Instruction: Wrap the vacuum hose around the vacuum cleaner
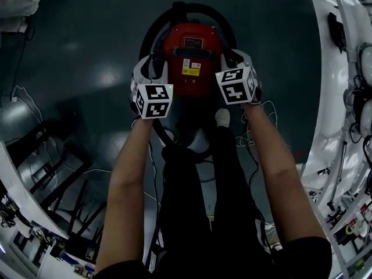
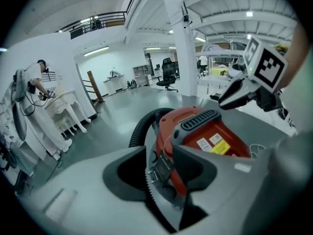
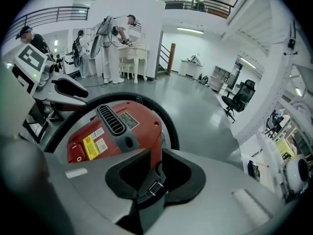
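Left of the vacuum cleaner (image 1: 192, 54), the left gripper (image 2: 160, 150) hangs over its side, pointing down at a slant. Its 2 jaws stand wide and are clamped on the hose (image 2: 138, 130), whose ribbed black length runs through the gap along the left-hand jaw. From there the hose curls round the far end of the vacuum cleaner and comes back along its right side, close to the red body. Another bend of it lies on the floor at the near end, just beside the person's white shoe (image 1: 222, 118). The vacuum cleaner stands on the dark grey floor (image 1: 87, 68) between the 2 grippers, with a yellow label (image 1: 190, 71) on its top. Right of it, the right gripper (image 3: 155, 153) is just over its side, jaws drawn almost together with only 1 thin slit left. Nothing is pinched there, and the red body shows through the slit. Further right of the vacuum cleaner a white bench (image 1: 328, 86) curves past, cluttered with gear.
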Available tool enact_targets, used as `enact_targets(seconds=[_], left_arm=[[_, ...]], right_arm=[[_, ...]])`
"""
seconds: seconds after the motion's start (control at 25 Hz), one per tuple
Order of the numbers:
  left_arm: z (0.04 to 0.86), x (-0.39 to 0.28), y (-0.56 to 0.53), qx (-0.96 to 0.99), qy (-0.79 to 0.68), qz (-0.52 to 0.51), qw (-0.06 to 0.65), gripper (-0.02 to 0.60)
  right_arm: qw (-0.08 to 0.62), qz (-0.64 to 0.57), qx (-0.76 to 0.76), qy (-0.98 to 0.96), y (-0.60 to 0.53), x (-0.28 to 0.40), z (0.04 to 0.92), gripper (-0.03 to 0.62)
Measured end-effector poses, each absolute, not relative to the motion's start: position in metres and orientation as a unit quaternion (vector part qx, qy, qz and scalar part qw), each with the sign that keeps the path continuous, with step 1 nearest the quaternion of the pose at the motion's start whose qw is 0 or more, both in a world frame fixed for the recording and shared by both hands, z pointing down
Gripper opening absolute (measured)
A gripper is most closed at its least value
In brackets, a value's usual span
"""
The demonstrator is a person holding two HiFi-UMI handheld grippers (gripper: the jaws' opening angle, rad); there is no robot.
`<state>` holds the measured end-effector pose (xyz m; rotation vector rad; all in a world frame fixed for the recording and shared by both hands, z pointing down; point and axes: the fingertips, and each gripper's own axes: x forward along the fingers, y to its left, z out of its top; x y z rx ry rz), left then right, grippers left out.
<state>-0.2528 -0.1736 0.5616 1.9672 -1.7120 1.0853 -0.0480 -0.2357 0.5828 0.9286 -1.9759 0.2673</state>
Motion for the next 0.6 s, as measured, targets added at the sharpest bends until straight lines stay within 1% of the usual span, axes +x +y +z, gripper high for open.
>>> enact_targets(seconds=[0.28, 0.6], left_arm=[[0.558, -0.247, -0.144, 0.691, -0.6, 0.369, 0.166, 0.17], [0.563, -0.24, -0.086, 0.694, -0.594, 0.365, 0.179, 0.17]], right_arm=[[0.444, 0.12, 0.374, -0.805, -0.201, -0.044, 0.579, 0.071], [0.449, 0.156, 0.37, -0.798, -0.126, -0.033, 0.598, 0.067]])
